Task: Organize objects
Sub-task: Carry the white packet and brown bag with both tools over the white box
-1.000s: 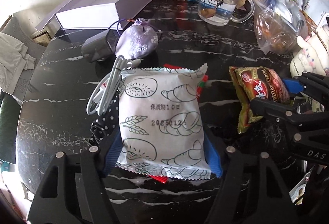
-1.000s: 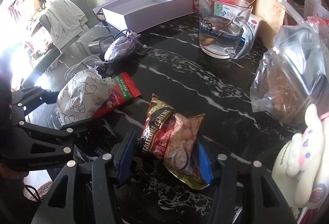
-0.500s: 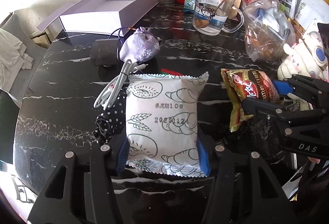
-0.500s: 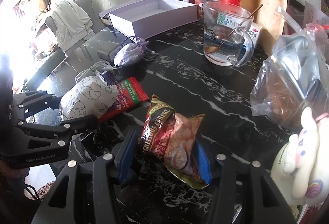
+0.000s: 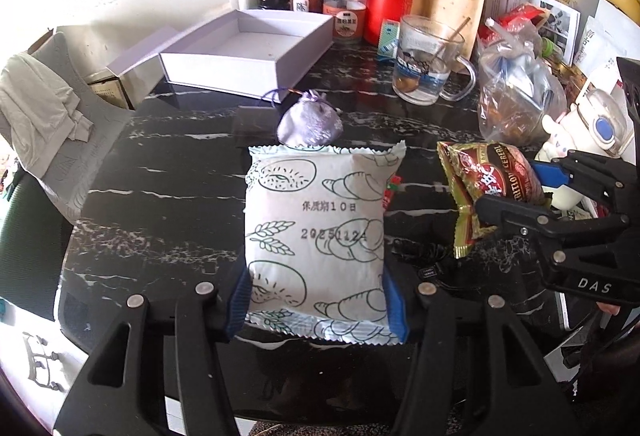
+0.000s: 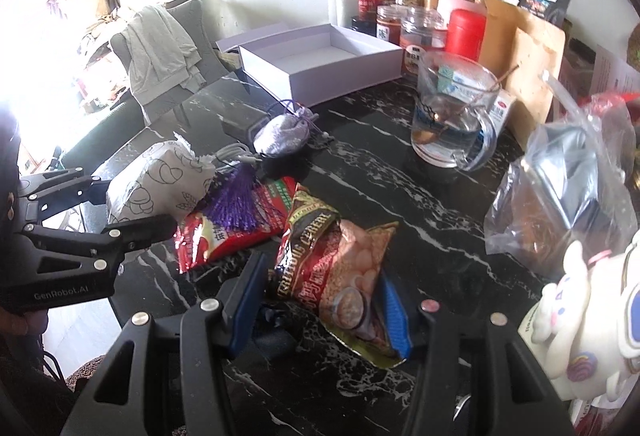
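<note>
The left gripper [image 5: 316,300] clamps a white bread packet [image 5: 316,236] printed with croissants and wheat ears, its blue pads pressed against the packet's two long sides; the jaws have just been closing on it, and the packet hangs clear above the black marble table [image 5: 160,220]. The right gripper [image 6: 320,304] grips a dark red cereal sachet [image 6: 332,268] between its own blue pads at a middling width, the sachet tilted with its crimped top edge toward the far side of the table. From the right wrist view, a red snack packet [image 6: 224,232] lies on the table between the two held packets, with a purple tassel [image 6: 236,203] draped across it. Beyond it sit a lilac drawstring pouch [image 5: 312,123] and a white cable [image 6: 232,153]. An open white box [image 5: 248,51] stands at the back of the table, just beside a row of jars. To its right stands a glass mug [image 5: 428,63] with a spoon in it, and farther right a clear plastic bag [image 5: 520,95]. A white plush figure [image 6: 580,312] sits at the right edge.
</note>
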The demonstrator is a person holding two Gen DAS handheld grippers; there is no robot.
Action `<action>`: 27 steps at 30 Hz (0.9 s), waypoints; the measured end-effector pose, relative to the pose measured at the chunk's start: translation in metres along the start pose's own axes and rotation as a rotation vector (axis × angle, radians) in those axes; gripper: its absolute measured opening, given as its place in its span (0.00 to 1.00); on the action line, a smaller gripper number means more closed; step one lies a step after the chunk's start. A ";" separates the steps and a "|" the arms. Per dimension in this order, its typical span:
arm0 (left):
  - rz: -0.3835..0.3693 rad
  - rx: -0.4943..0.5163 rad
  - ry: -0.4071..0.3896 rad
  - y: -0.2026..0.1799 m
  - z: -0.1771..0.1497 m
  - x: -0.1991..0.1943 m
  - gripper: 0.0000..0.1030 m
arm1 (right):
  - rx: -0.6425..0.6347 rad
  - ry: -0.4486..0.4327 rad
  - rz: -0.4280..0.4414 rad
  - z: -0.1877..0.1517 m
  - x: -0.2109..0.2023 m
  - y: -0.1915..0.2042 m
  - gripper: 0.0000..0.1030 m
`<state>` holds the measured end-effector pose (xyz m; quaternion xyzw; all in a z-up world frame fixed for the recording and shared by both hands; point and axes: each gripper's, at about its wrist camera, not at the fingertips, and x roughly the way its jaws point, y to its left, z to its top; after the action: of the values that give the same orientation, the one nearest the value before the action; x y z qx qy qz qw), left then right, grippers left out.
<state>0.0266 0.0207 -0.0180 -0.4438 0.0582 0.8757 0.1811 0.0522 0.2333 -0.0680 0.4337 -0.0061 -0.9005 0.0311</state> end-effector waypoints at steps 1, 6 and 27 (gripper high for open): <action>0.009 -0.002 -0.007 0.002 0.000 -0.004 0.51 | -0.009 -0.006 0.002 0.002 -0.002 0.003 0.53; 0.042 -0.012 -0.028 0.014 0.000 -0.020 0.51 | -0.056 -0.040 0.021 0.010 -0.011 0.019 0.53; 0.042 0.026 -0.077 0.055 0.025 -0.048 0.51 | -0.210 -0.097 0.110 0.056 -0.010 0.065 0.53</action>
<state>0.0129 -0.0366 0.0320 -0.4059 0.0716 0.8950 0.1706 0.0179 0.1687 -0.0224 0.3832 0.0629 -0.9129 0.1256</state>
